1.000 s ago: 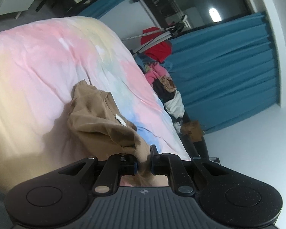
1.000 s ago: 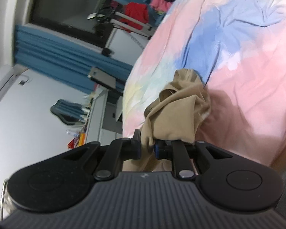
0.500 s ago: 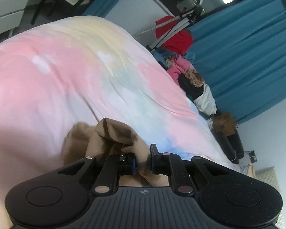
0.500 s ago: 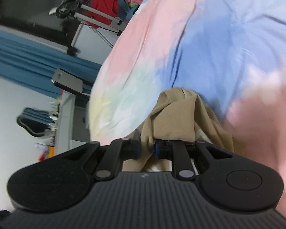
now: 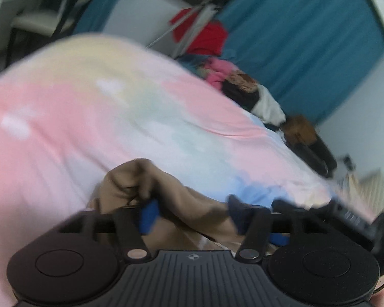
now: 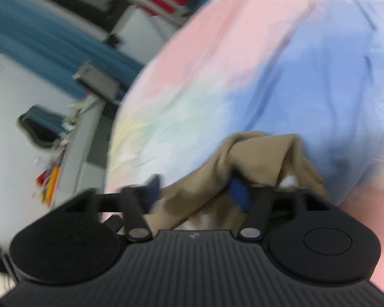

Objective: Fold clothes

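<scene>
Garment: tan cloth [image 5: 181, 194] bunched between both grippers, on the bed [image 5: 64, 117].
Left gripper [image 5: 192, 211]: jaws spread, cloth draped between.
Right gripper [image 6: 195, 192]: jaws spread likewise.

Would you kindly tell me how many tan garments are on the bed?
1: the tan garment lies bunched on the pastel bedspread, between each open gripper's fingers.
</scene>
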Demonstrator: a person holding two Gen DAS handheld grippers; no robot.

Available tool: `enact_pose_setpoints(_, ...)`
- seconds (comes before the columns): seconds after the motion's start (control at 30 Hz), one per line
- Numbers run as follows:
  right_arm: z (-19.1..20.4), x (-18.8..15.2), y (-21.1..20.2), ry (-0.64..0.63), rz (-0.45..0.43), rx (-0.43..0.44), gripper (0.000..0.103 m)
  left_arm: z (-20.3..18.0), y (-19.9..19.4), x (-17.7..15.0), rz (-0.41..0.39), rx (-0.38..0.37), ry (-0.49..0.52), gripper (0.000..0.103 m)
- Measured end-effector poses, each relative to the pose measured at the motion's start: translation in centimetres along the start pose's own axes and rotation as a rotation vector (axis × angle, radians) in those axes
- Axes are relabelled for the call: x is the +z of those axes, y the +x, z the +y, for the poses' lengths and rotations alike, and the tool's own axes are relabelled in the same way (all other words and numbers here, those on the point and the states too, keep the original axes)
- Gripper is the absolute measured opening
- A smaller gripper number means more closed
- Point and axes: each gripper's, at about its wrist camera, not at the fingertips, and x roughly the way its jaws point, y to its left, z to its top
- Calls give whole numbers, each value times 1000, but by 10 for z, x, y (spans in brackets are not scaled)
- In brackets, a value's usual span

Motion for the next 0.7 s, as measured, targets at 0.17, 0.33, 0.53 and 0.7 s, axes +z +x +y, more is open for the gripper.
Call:
enact_pose_setpoints(0.17, 30, -20, -12, -274, -38, -83, 82, -27, -9, -15, -48, 80, 208, 79)
enact_pose_setpoints(0.33, 33, -28, 5, -461, -50, -225, 81, -28, 6, -30, -9, 185, 284, 78)
enact_pose_setpoints(0.53, 30, -33, 20, -489, -43, -248, 82, -29, 14, -41, -12, 218, 332, 78)
enact_pose_setpoints(0.7, 37, -45, -8, -480, -71, -211, 81, -43, -4, -52, -46, 225, 332, 78)
